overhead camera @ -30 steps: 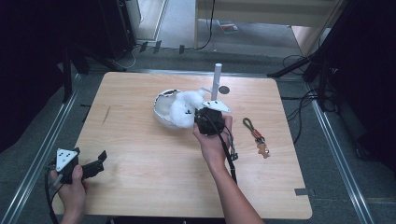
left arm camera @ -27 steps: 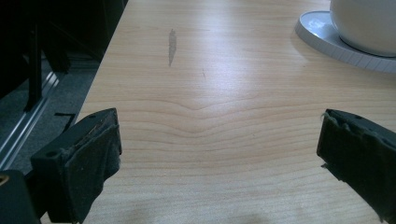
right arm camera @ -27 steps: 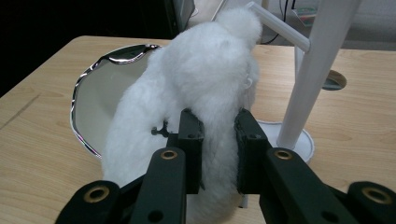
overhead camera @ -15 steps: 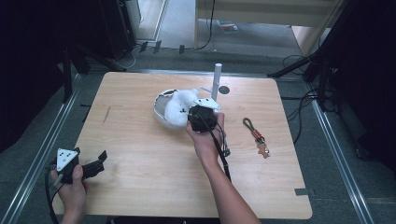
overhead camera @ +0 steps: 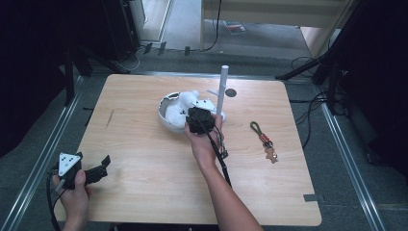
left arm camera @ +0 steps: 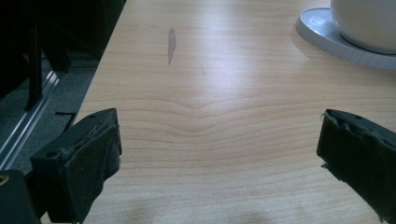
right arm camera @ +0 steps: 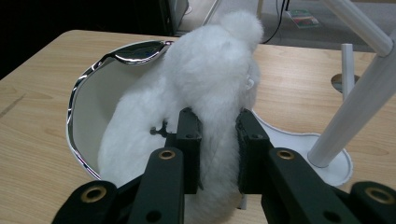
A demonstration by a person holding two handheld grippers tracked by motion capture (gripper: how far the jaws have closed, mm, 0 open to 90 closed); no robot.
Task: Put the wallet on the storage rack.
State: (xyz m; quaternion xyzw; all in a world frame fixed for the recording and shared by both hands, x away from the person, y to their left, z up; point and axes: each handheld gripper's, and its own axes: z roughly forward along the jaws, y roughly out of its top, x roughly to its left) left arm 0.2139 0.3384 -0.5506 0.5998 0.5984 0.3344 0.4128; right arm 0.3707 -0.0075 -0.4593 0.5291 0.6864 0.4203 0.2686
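Note:
A white plush toy (right arm camera: 210,70) lies partly in a white bowl with a shiny rim (right arm camera: 126,51) at the middle of the table. My right gripper (right arm camera: 218,126) is shut on the toy's lower part, and the fur bulges between the two black pads. In the high view the right gripper (overhead camera: 196,120) sits at the bowl's (overhead camera: 163,103) near right side, over the plush toy (overhead camera: 179,108). My left gripper (overhead camera: 94,162) rests at the table's front left corner. Its jaws stand wide open over bare wood in the left gripper view (left arm camera: 217,140).
A white post on a flat white base (right arm camera: 359,98) stands just right of the bowl and close to the right gripper; it is also in the high view (overhead camera: 221,91). A keychain with a green loop (overhead camera: 263,139) lies to the right. A small dark disc (overhead camera: 231,92) sits behind the post.
My right gripper has shifted a little to the left, toward the bowl, still closed on the plush toy. The left gripper has stayed where it was.

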